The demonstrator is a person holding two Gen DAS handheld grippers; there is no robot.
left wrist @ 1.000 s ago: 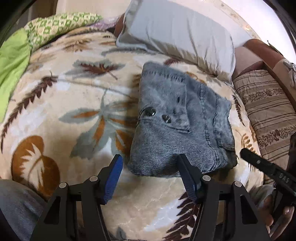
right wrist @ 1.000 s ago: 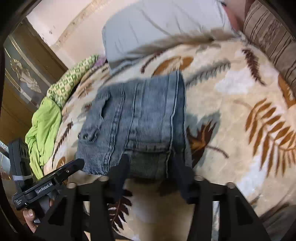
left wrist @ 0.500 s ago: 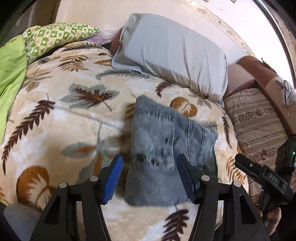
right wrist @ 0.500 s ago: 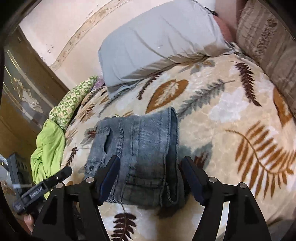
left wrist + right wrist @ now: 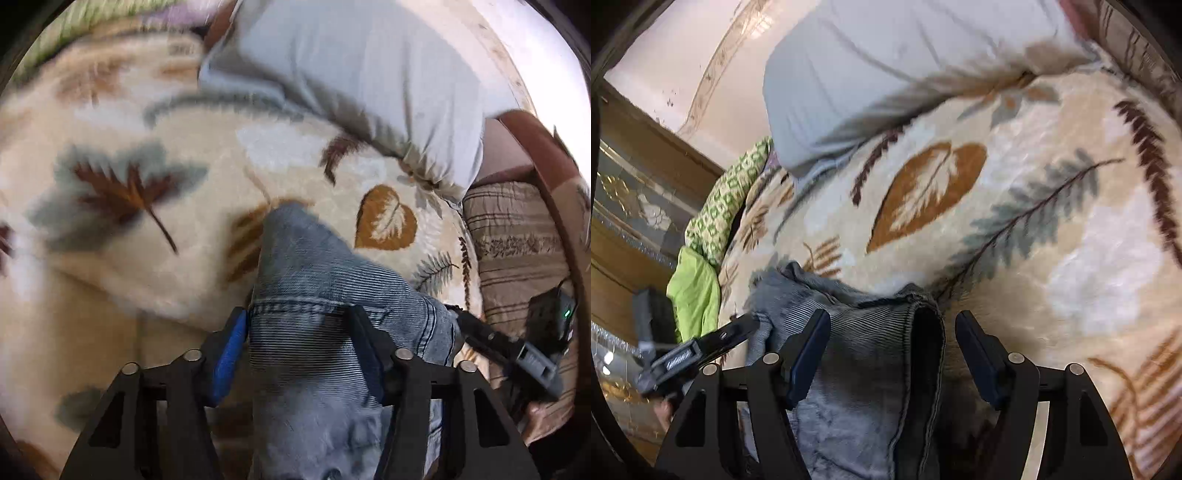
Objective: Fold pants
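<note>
Denim, soft yet thick and heavy: folded jeans (image 5: 314, 280) lying on the bed blanket (image 5: 147, 258). Just closing left hand-held gripper (image 5: 295, 312) around near fold, pinch uncertain; just widening right hand-held gripper (image 5: 892, 315), spread astride the edge. Gripping through all layers advisable.

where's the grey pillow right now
The grey pillow lies at the head of the bed on the leaf-print blanket, top centre in both views, beyond the jeans.
</note>
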